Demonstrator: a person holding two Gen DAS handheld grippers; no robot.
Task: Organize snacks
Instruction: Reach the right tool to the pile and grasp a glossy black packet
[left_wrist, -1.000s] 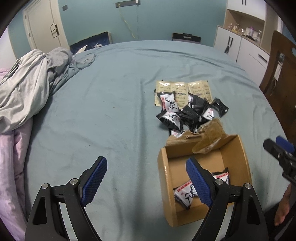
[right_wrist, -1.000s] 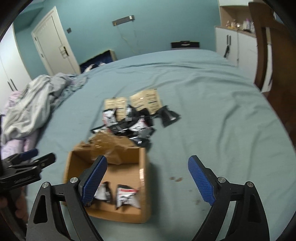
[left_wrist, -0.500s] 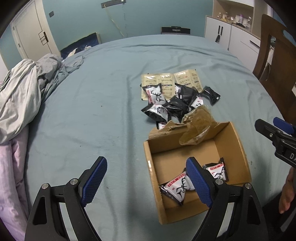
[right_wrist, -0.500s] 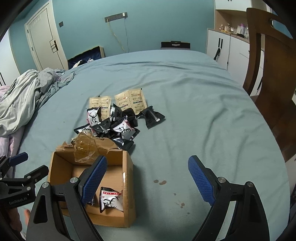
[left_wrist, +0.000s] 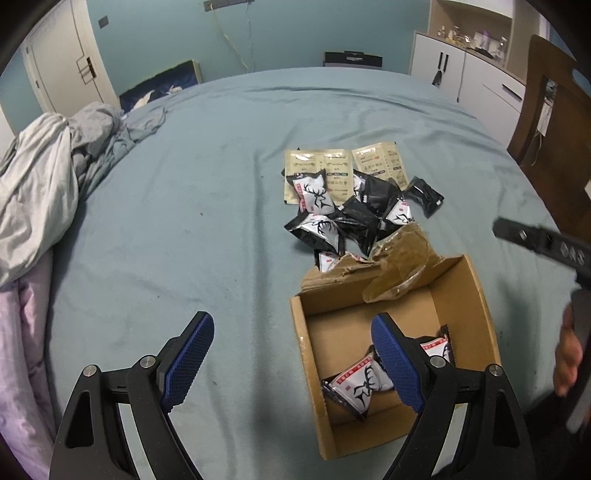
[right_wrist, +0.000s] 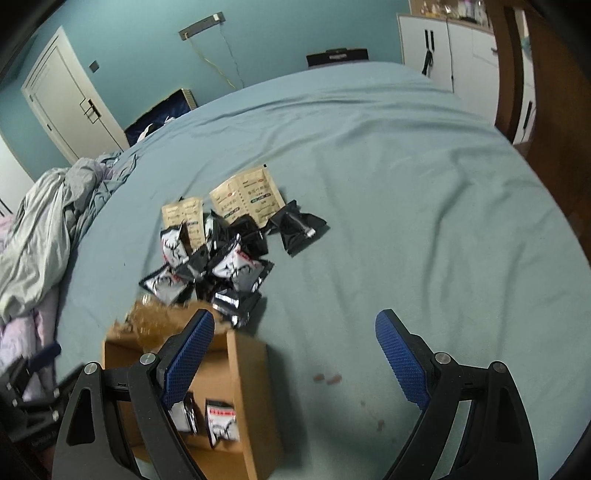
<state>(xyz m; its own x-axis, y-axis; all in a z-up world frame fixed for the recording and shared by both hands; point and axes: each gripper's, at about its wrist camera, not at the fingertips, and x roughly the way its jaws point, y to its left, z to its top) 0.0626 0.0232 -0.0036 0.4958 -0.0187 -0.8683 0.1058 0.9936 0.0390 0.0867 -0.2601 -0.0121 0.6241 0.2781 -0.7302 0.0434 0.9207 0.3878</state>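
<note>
With two packets already in the cardboard box (left_wrist: 476, 295), we hold both the left claw (left_wrist: 291, 363) and right claw (right_wrist: 295, 356) spread and empty, so next we reach for the snack pile (right_wrist: 221, 258) on the bed (right_wrist: 406, 184).

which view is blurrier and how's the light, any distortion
Right wrist view: motion blur smears the cardboard box and the bed. Left wrist view: sharp on the snack pile, only the right gripper at the edge blurred. Both: dim room light, soft shadows, fisheye bending, dark corners.
</note>
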